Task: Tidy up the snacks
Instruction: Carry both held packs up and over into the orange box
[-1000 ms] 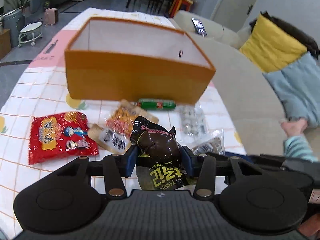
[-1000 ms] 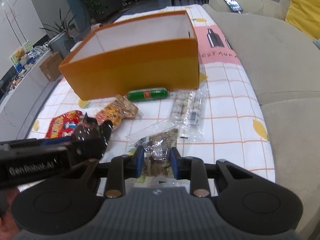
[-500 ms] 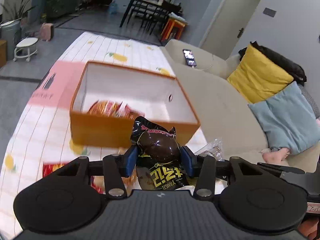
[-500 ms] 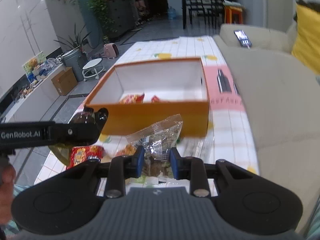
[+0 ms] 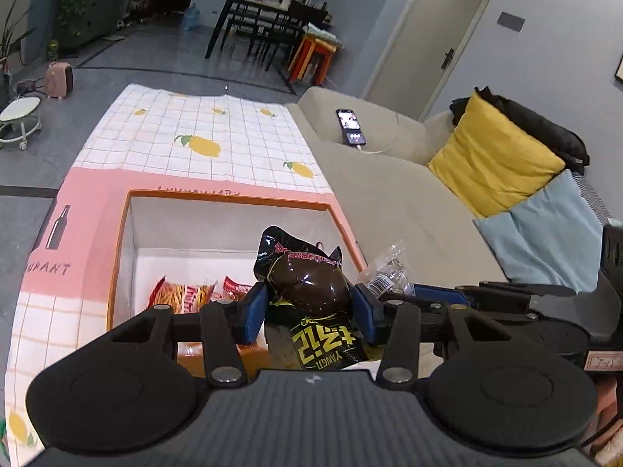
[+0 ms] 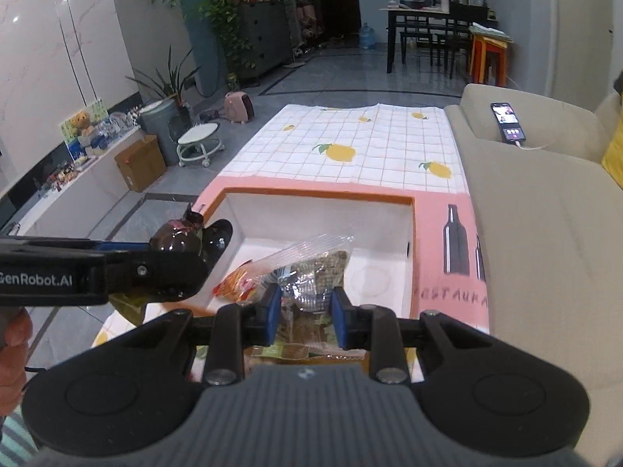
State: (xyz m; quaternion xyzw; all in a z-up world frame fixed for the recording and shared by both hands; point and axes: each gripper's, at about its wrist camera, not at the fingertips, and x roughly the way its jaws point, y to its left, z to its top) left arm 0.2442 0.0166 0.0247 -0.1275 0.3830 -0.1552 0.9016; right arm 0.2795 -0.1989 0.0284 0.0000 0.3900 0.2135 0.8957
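Note:
My left gripper point(image 5: 309, 313) is shut on a dark brown snack pouch point(image 5: 311, 288) with yellow lettering, held over the near edge of the orange box point(image 5: 120, 249). The box is white inside and holds an orange and red snack bag point(image 5: 183, 292). My right gripper point(image 6: 305, 313) is shut on a clear crinkly snack bag point(image 6: 311, 268), also above the box's near side point(image 6: 323, 194). In the right wrist view the left gripper point(image 6: 183, 257) with its brown pouch point(image 6: 177, 235) reaches in from the left. The clear bag's end point(image 5: 389, 272) shows at the right of the left wrist view.
The box sits on a low table with a checked lemon-print cloth point(image 5: 202, 136) and a pink patch point(image 5: 85, 233). A beige sofa point(image 5: 389, 194) runs along the right with a phone point(image 5: 350, 126) and a yellow cushion point(image 5: 490, 159). A person's hand point(image 6: 11, 334) shows at the left.
Both grippers have risen from the table and moved toward the box with their snacks. The box went from being seen side-on ahead to lying below, its inside in view.

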